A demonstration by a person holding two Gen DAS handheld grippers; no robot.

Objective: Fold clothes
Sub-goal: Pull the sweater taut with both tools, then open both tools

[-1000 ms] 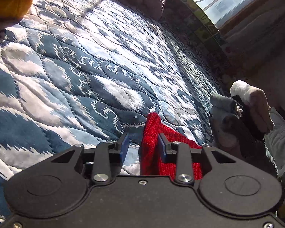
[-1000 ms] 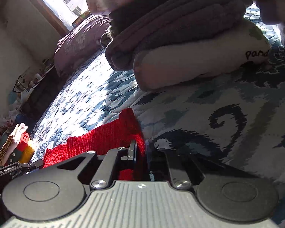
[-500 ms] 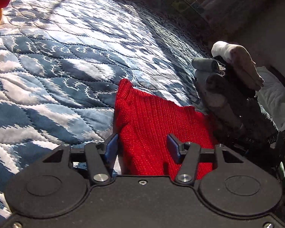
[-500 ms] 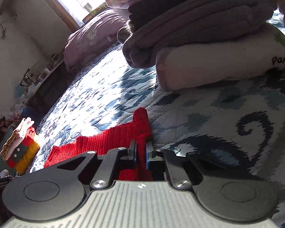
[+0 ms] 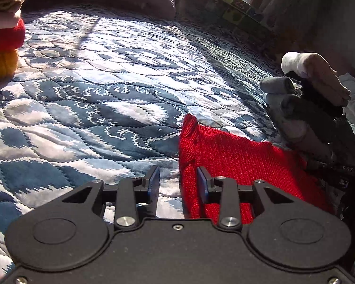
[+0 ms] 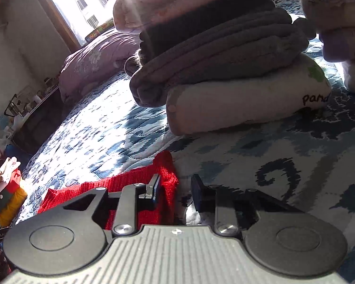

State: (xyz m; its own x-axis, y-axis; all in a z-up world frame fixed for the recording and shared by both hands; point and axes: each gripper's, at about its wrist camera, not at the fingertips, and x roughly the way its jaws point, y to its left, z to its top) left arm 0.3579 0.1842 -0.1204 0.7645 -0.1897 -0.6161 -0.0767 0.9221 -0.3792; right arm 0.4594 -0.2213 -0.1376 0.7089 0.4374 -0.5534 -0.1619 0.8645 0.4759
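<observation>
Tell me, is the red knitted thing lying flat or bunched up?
Flat. The red knit garment lies spread on the blue quilt, one corner slightly raised; neither gripper's open jaws grip it.

The bed cover is blue and white with wavy, swirly shapes. The knitted cloth is bright red. The pile of folded clothes is grey, black and pink on top of white. The pillow is light purple with white flowers. The small pile is red, yellow and pink.
</observation>
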